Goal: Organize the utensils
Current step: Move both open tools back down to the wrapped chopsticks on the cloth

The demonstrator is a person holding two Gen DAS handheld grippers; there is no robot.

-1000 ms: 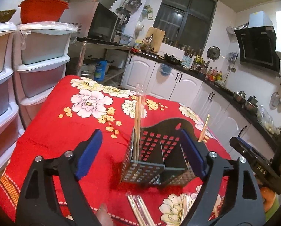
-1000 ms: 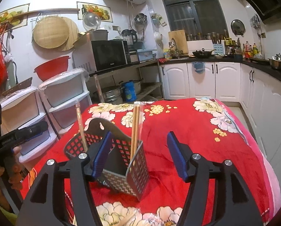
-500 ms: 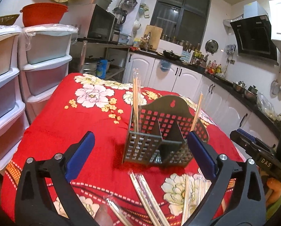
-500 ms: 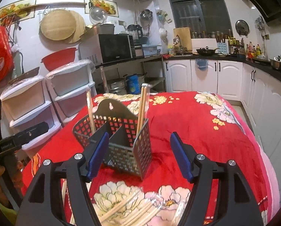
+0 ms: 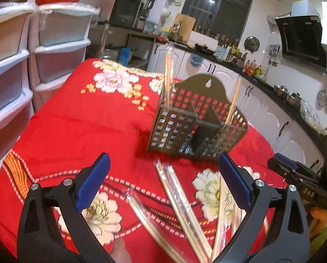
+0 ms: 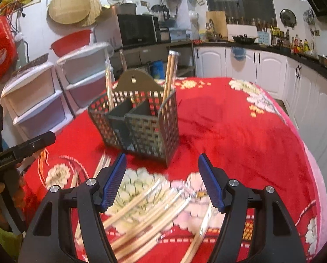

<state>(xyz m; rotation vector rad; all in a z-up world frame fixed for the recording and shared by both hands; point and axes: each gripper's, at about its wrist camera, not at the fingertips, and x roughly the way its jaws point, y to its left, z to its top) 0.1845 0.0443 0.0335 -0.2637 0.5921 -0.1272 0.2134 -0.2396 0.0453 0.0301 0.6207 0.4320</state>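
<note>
Now both grippers, left gripper (image 5: 163,176) and right gripper (image 6: 162,177), tilt downward (jaws apart, empty).

"DAS" in white letters on black body of right claw (image 5: 304,186), seen right of left claw (image 5: 163,182); other labels too blurred.

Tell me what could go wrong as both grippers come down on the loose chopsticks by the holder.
1. The wrapped chopsticks lie crossed and overlapping, so the right gripper may pinch several at once or scatter them.
2. The utensil holder stands free on soft cloth; a nudge could tip it and spill the chopsticks standing in it.
3. The left gripper works the same pile, so a collision is possible.
</note>
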